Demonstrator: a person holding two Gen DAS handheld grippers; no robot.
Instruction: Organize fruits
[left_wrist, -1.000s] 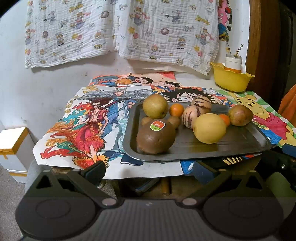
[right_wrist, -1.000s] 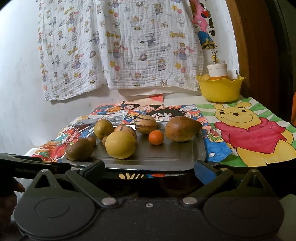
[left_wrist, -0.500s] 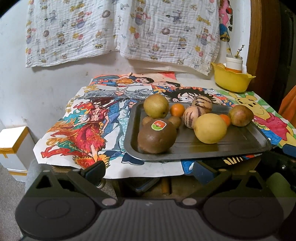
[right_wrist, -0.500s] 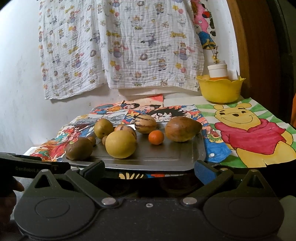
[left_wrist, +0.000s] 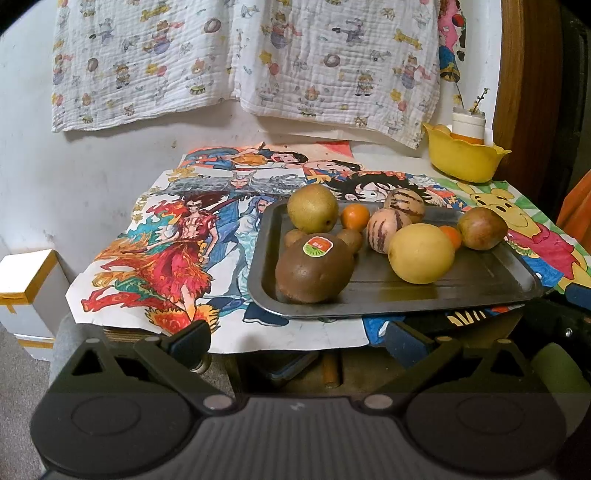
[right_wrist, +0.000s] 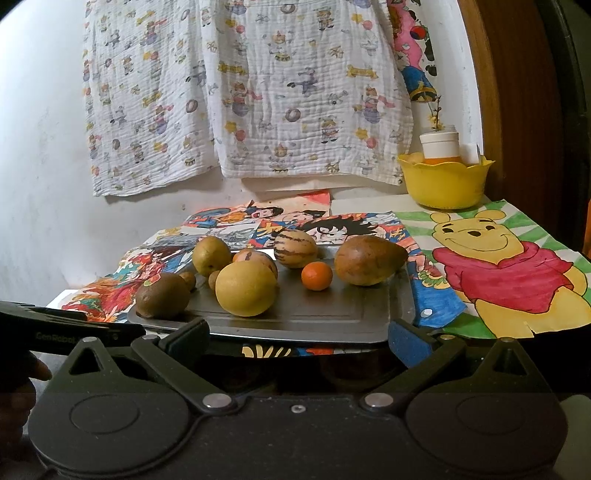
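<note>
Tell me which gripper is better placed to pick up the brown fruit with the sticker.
Left, probably. The stickered brown fruit lies directly before the open left gripper; in the right view it sits far left.

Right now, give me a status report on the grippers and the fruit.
Left gripper open, empty, short of the tray. Right gripper open, empty, at the tray's near edge. All fruit on tray; kiwi nearest. Nothing blocking.

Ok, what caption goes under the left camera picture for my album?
Open left gripper faces a metal tray of fruit, a stickered kiwi nearest.
</note>
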